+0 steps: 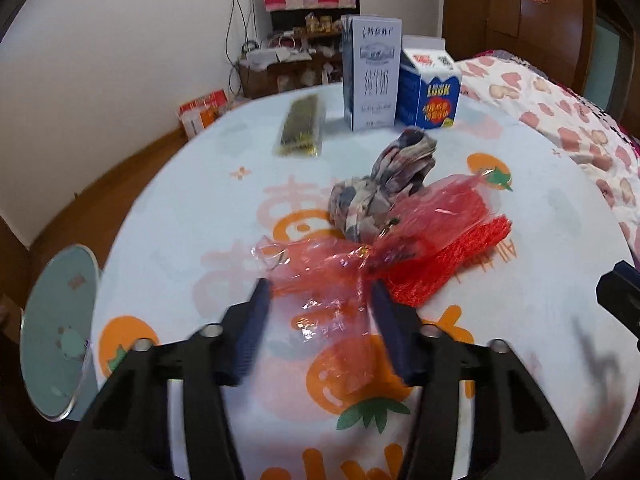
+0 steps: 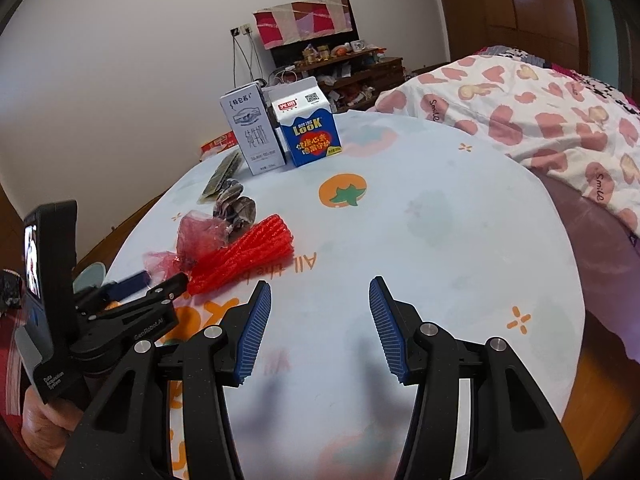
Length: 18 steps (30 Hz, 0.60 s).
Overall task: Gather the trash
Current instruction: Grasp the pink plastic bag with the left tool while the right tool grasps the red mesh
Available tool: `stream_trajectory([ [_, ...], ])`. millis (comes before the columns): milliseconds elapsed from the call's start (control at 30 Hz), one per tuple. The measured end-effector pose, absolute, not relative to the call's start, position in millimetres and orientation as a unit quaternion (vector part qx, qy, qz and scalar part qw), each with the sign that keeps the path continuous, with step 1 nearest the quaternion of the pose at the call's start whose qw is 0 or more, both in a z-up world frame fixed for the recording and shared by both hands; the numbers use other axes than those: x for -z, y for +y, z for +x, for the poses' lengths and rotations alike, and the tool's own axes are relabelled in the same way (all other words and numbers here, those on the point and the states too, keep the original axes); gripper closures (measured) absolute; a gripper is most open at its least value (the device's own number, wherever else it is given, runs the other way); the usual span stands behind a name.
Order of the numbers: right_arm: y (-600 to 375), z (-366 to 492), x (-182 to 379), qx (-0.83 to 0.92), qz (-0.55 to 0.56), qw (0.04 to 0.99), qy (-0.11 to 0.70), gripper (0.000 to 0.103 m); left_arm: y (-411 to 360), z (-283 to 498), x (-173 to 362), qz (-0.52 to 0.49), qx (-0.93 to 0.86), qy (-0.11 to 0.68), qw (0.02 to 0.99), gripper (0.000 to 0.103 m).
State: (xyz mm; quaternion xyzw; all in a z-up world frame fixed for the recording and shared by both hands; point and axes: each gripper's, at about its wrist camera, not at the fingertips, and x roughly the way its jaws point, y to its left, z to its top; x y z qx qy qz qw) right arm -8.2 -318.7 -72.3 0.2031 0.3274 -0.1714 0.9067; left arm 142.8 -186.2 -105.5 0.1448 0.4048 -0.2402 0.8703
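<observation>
Left gripper [image 1: 318,288] is seen spread apart at the lower centre of the left wrist view, nothing clamped — the near end of the red cellophane wrapper [image 1: 340,264] lies between its blue pads [image 1: 256,320], contact cannot be confirmed through the blur. The wrapper is crumpled at mid-frame on the round table [image 1: 160,208], covered in a pale cloth with orange fruit prints. A red mesh net [image 1: 448,264] is touching the wrapper on its right side; a crumpled grey-patterned paper wad [image 1: 384,184] sits just behind, toward the upper centre. Further up, a flat dark snack packet [image 1: 300,126] lies left of a tall white milk carton [image 1: 372,74], with a blue "LOOK" carton [image 1: 434,92] just beside it on the right, both upright. A round pale-green lid or plate [image 1: 56,332] is seen off the table edge at lower left. In the right wrist view the right gripper [image 2: 318,284] is held released over bare cloth at the lower centre, well apart from the trash pile — the net [image 2: 244,254] and wrapper [image 2: 200,234] appear at mid-left, the left gripper [image 2: 160,282] reaching them from the left edge. A bed with a heart-print quilt [image 2: 540,120] fills the upper right.
</observation>
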Motion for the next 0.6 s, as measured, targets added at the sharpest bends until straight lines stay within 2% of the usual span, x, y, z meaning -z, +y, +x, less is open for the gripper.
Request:
stream_trajectory([
  [67,-320,-4,74,0.17,0.208,0.905,0.33,0.051,-184,144,105,0.133,0.247,0.405,0.87,0.064],
  [233,-317,7,76,0.163,0.217,0.902,0.336,0.051,-178,139,100,0.123,0.257,0.397,0.873,0.07],
  [600,-300,54,75,0.139,0.25,0.895,0.343,0.052,-114,120,56,0.081,0.229,0.356,0.903,0.07],
])
